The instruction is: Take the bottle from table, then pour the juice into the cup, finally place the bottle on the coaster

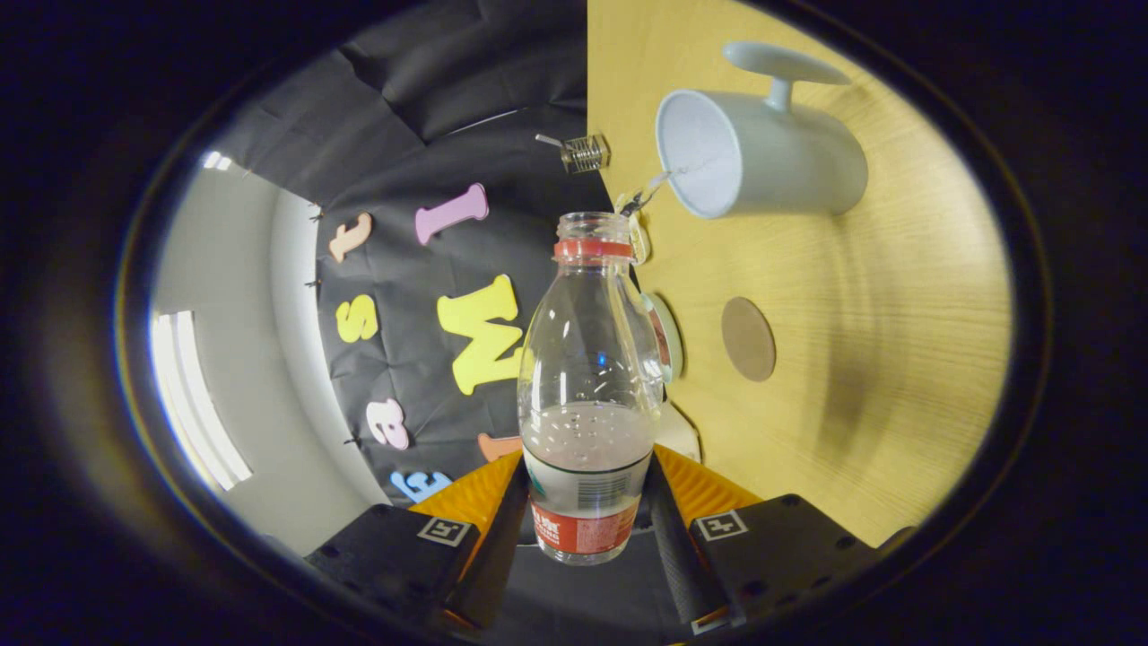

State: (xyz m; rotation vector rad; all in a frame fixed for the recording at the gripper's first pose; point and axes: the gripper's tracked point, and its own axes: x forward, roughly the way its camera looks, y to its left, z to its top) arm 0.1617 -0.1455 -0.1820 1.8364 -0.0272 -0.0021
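The bottle (587,377) is clamped between the fingers (585,529), uncapped and tipped toward the cup (758,152) on the counter (897,359). Pickup is judged done; pouring appears underway or pending, liquid remaining inside. The coaster (748,338), near the bottle, awaits.

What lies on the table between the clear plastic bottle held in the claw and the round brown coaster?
In the gripper view, a bare strip of yellow wooden table separates the clear plastic bottle from the round brown coaster.
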